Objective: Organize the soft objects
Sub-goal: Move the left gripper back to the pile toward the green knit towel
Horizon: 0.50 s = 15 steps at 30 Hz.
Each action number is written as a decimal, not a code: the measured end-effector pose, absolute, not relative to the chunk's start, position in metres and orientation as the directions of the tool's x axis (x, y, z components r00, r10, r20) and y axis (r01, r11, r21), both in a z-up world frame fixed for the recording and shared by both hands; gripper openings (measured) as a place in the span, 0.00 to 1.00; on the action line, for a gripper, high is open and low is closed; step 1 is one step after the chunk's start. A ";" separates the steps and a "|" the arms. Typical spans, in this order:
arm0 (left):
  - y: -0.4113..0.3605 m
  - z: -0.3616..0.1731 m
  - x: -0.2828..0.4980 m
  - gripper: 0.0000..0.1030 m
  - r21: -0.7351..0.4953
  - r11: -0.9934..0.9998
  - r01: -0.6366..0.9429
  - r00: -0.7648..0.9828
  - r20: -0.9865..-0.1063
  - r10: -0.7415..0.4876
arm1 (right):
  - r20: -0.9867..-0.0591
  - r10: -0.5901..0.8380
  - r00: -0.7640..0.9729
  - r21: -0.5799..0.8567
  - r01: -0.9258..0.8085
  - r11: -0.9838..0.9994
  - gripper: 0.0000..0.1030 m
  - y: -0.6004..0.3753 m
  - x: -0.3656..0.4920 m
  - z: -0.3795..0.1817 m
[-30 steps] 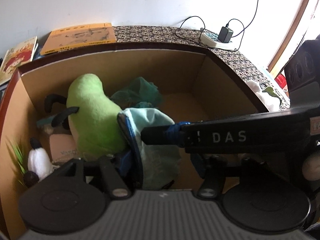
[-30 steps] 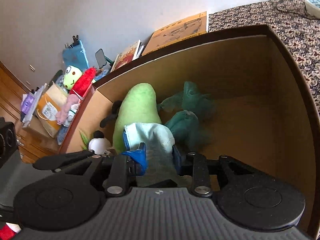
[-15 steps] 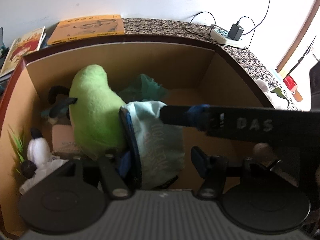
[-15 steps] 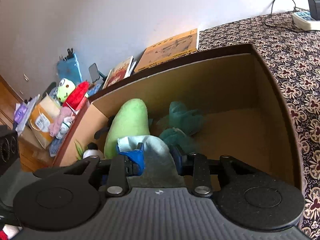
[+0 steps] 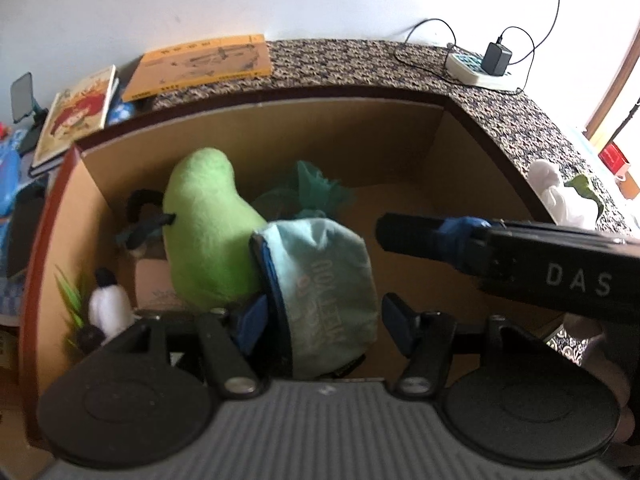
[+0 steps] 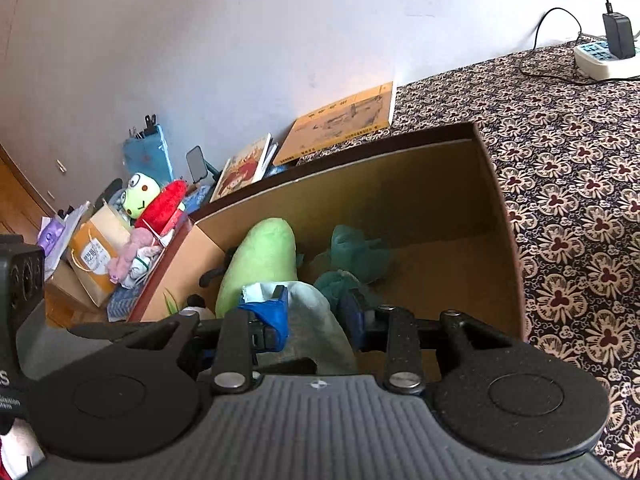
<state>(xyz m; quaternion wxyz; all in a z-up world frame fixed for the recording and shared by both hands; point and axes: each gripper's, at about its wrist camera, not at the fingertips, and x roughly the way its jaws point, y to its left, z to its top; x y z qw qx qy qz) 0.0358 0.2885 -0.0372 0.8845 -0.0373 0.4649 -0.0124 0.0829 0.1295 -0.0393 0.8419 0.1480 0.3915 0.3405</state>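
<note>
Now | pale blue pouch (image 5: 324,292) in cardboard box (image 5: 400,140) | beside green plush (image 5: 208,232)

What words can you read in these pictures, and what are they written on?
"DAS": white letters on the side of the right gripper.
Light blue pouch: printed letters, upside down and too blurred to read.
Yellow book: small print, unreadable.
Red picture book: title unreadable.
Orange paper bag: label too small to read.
</note>
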 end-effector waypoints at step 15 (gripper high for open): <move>0.267 -0.003 0.025 0.65 0.004 0.998 -0.068 0.603 -0.796 0.044 | -0.476 0.735 0.482 0.564 -0.474 0.676 0.15 0.101 0.069 -0.029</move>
